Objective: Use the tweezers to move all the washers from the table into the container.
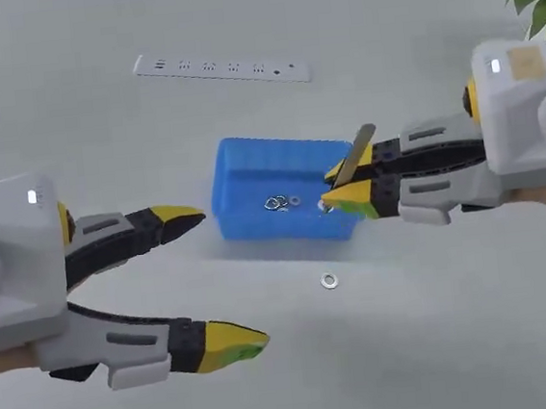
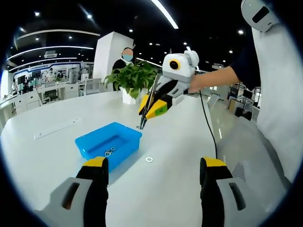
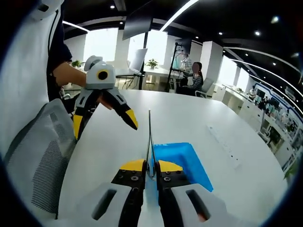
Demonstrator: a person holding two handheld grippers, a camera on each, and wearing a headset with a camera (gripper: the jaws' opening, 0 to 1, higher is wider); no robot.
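Several washers lie in the blue container; a lone washer waits on the bench just near of it. The right gripper, clamped on the tweezers, hovers at the container's right edge. The left gripper gapes wide, empty.

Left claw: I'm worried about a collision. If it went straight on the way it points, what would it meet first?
Probably the tweezers held in the right claw, beyond the loose washer on the table; depth is unclear.

white power strip on table | potted plant | mesh chair
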